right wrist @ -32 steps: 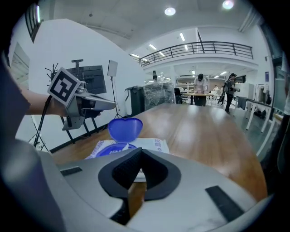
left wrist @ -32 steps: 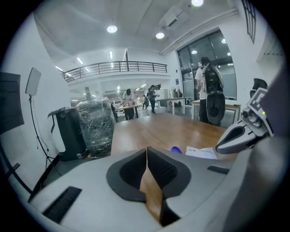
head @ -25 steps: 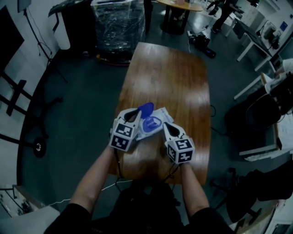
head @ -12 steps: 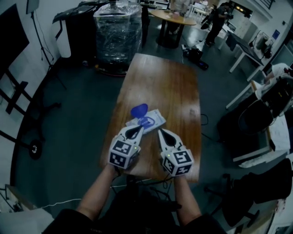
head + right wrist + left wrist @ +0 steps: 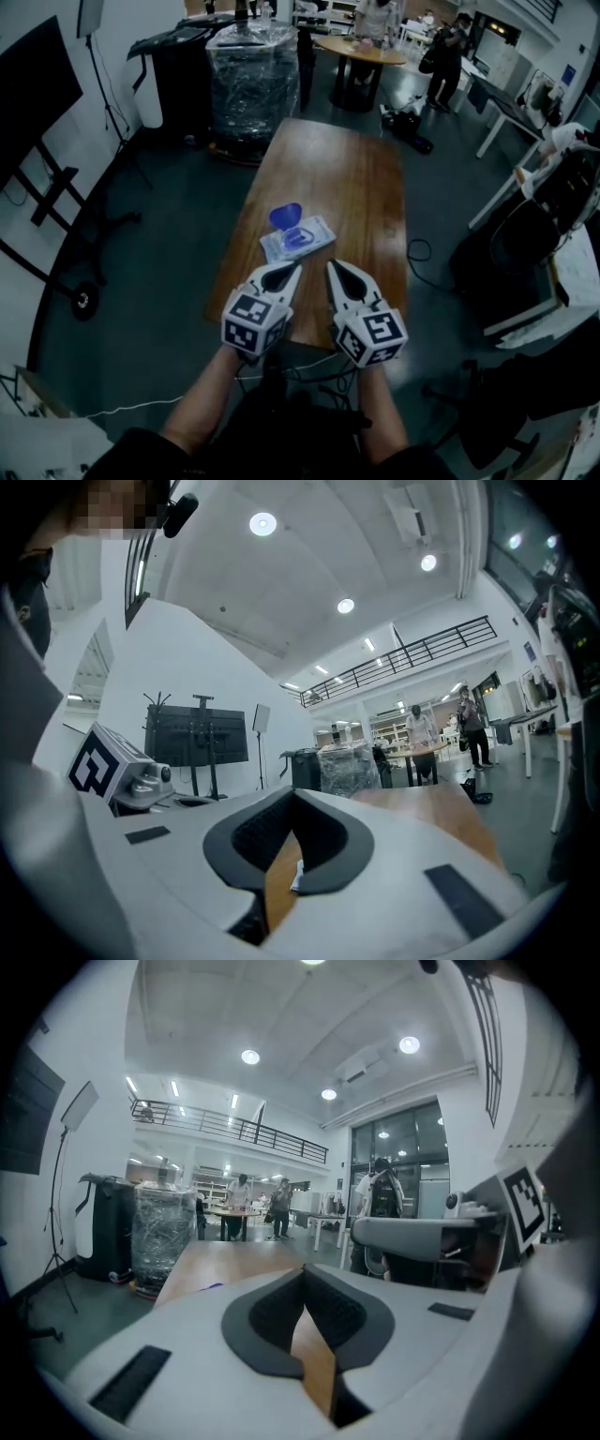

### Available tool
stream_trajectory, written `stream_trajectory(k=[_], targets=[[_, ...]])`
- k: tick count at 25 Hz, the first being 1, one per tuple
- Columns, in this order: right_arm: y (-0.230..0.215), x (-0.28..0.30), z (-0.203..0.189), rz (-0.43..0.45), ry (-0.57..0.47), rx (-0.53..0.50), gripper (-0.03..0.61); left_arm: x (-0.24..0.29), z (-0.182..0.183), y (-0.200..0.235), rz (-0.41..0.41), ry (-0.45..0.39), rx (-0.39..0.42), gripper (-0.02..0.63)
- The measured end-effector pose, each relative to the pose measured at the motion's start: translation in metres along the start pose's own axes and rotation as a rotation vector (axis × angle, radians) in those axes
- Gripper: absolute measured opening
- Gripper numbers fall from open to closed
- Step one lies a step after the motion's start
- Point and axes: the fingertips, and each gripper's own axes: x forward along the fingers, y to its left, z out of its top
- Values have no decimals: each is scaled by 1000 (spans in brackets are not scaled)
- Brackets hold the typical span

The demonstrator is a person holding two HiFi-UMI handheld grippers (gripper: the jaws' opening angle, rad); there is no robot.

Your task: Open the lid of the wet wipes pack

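Wet wipes pack (image 5: pixel 300 239), likely soft and light, is lying at twelve o'clock; I'm eyeing its stiff blue lid (image 5: pixel 285 215), left gripper (image 5: pixel 294 268) and right gripper (image 5: pixel 332 265) pressed together, empty.

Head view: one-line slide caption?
Wet wipes pack on table, blue lid open; left gripper and right gripper shut, empty, short of it.

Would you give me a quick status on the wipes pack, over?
Shut and empty: left gripper, right gripper. On table, wipes pack flat, blue lid open. Nothing in the way.
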Motion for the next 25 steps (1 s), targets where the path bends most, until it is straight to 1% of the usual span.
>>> stream_trajectory(k=[3, 11, 20, 25], targets=[[7, -13, 5, 14, -14, -4, 9, -10, -1, -15, -7, 1, 2, 5], [16, -42, 12, 33, -43, -13, 9, -27, 10, -44, -2, -34, 20, 5], [22, -62, 17, 63, -49, -35, 9, -38, 15, -61, 30, -56, 46, 5], [19, -69, 18, 72, -64, -38, 9, -39, 21, -67, 33, -78, 65, 5]])
